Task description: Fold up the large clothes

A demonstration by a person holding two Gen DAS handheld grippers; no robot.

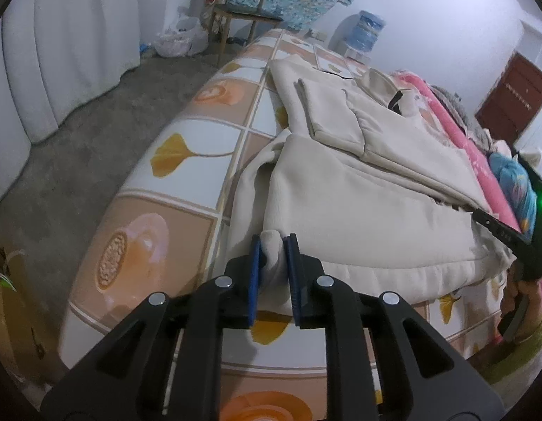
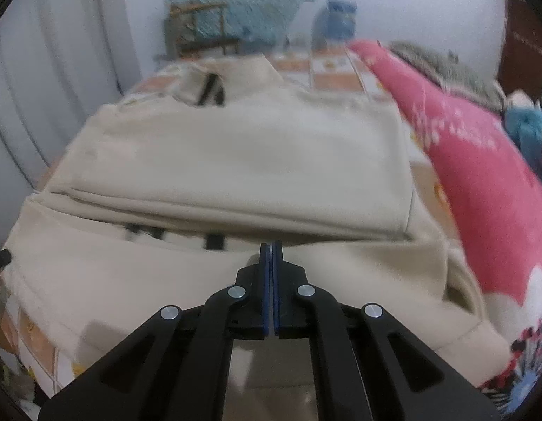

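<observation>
Left tool (image 1: 273, 245) clamped on cream garment (image 1: 358, 189) hem corner, right tool (image 2: 271, 249) pinched closed at its fold edge.

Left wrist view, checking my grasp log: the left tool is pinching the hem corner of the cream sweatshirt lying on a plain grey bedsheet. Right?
Not quite. The left tool does pinch the cream sweatshirt, but the bedsheet is a peach-and-white check with yellow leaves, as the left wrist view shows.

Bed (image 1: 186, 161), tiled-print sheet; cream garment (image 1: 358, 189), pink quilt (image 2: 481, 182) on it.
</observation>
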